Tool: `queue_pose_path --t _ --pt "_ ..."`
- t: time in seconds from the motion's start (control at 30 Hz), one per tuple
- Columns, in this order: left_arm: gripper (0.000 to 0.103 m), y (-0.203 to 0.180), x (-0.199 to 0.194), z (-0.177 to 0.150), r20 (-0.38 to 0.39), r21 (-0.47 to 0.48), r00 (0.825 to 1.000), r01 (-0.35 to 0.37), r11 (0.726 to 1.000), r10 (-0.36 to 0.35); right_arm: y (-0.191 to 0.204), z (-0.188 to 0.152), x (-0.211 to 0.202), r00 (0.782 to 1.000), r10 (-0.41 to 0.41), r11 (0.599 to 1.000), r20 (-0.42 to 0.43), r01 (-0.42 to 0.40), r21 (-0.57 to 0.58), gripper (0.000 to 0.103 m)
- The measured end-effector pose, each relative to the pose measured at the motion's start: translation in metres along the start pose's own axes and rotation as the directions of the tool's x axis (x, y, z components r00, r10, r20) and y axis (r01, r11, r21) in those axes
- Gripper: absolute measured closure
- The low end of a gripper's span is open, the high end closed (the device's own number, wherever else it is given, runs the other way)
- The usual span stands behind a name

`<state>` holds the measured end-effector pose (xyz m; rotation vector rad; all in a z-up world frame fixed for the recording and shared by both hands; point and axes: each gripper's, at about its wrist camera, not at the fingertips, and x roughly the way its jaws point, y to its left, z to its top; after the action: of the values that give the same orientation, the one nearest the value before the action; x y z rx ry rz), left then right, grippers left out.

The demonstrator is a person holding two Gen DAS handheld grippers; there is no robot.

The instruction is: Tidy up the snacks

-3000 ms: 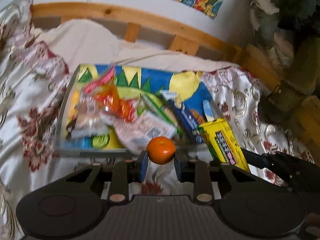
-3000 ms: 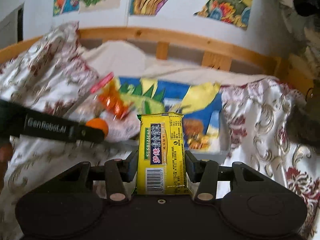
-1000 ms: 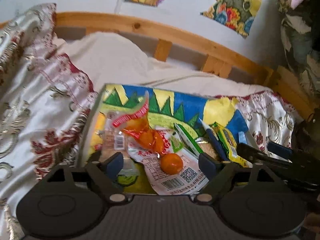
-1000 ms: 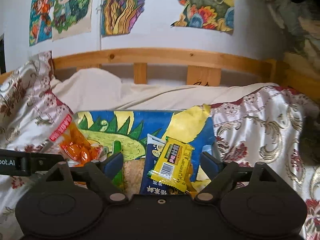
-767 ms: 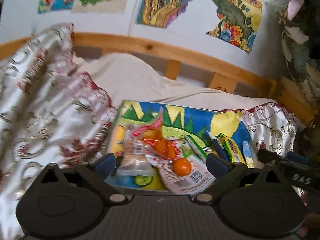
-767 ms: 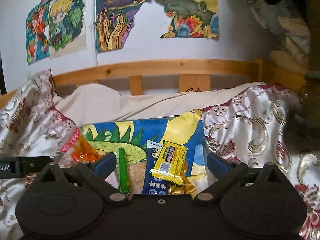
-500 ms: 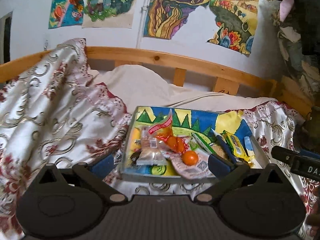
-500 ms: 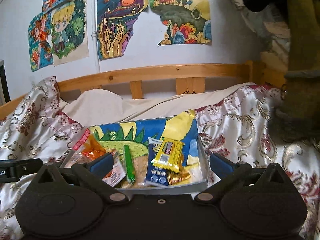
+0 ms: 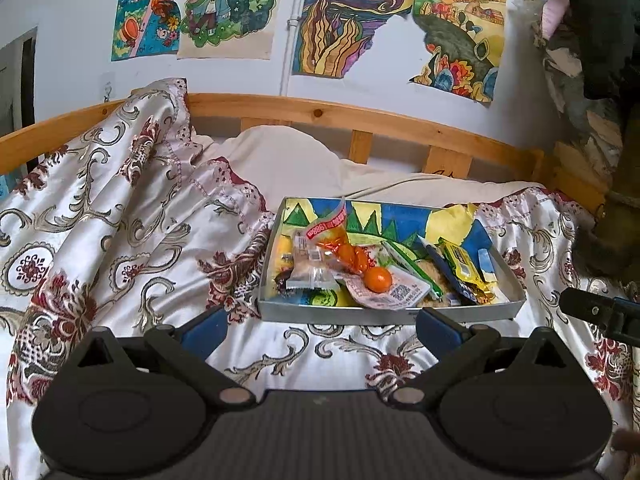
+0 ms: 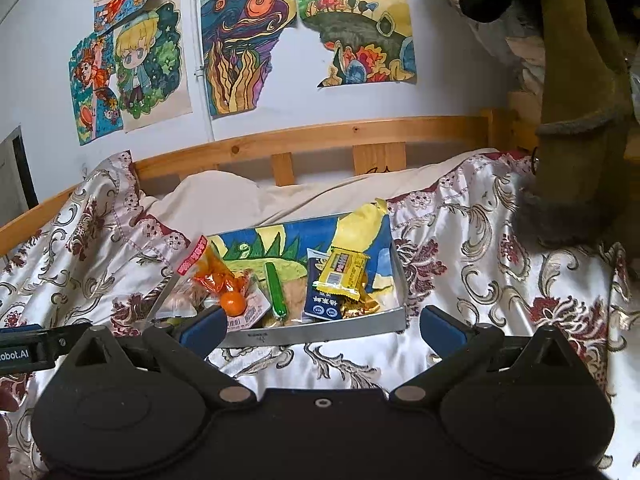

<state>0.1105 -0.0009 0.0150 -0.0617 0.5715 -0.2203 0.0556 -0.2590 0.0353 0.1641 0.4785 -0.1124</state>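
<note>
Both my grippers, left gripper (image 9: 320, 322) and right gripper (image 10: 322, 326), hover with jaws wide and holding nothing, just short of the tray's (image 9: 384, 314) near wall, so nothing in it gets nudged. The tray sits on the bed's patterned quilt (image 9: 120, 240); the orange (image 9: 378, 279) rests mid-tray on a white packet where it can't roll, and the yellow bar (image 10: 340, 272) lies on the dark blue pack toward the tray's right end. No loose snacks show outside the tray, so sorting looks about done.
</note>
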Motion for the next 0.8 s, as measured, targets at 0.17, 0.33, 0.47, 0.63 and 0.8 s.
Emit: queue_pose_path --t 0.17,0.33,0.47,0.63,0.8 --pt "0.001 0.001 -0.0046 -0.0029 -0.001 -0.001 1.0 -0.002 1.0 0.002 -0.0028 -0.002 -0.0059 1.0 0.001 1.0 -0.004 -0.001 0.013 0.001" --pt "0.001 0.0015 -0.0057 -0.0042 -0.007 -0.005 1.0 -0.004 1.0 0.004 -0.0033 -0.0032 -0.0082 1.0 0.0 1.0 -0.003 0.0 0.011 0.001" --pt "0.001 0.0024 -0.0057 -0.0042 -0.009 -0.008 1.0 -0.005 1.0 0.005 -0.0032 -0.0037 -0.0083 1.0 0.0 1.0 -0.003 0.0 0.012 0.001" --pt "0.001 0.0029 -0.0057 -0.0042 -0.01 -0.009 1.0 -0.005 1.0 0.005 -0.0039 -0.0047 -0.0093 1.0 0.0 1.0 -0.006 0.0 0.009 0.001" --pt "0.001 0.004 -0.0049 -0.0043 -0.014 -0.012 1.0 -0.009 1.0 0.009 -0.0042 -0.0054 -0.0106 1.0 0.0 1.0 -0.01 0.0 0.009 0.001"
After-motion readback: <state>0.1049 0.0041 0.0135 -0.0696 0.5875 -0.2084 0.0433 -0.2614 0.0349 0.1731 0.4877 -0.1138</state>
